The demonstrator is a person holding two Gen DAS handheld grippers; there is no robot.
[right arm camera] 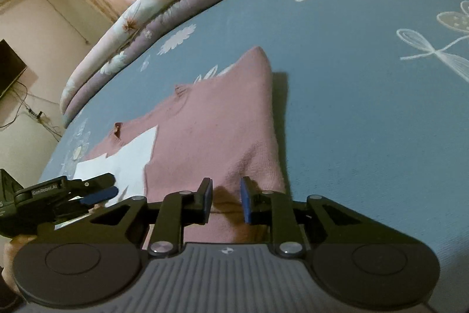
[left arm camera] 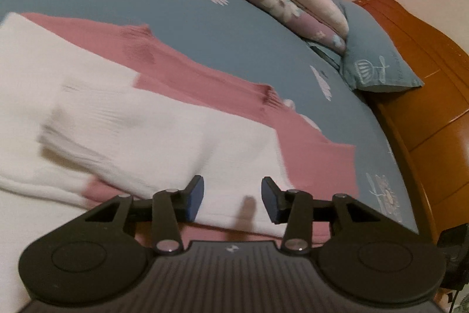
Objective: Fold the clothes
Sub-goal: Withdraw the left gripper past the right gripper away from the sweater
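Pinching pink sweater (right arm camera: pixel 211 137) hem: right tool (right arm camera: pixel 225 200) (left tool (left arm camera: pixel 232 200) half-open, empty).

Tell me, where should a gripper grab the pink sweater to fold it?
Probably the pink sweater is best pinched at its near hem corner, coming low from the near side of the bed. It lies flat there, so only an edge gives the pads something to pinch.

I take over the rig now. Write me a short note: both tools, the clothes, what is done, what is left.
Left tool: open, over the white part of the sweater, holding nothing.
Right tool: pads nearly closed at the near edge of the pink sweater; grip unclear.
Sweater lies on the blue bed sheet, partly folded, white sleeve laid across.
Left: finish the folding.
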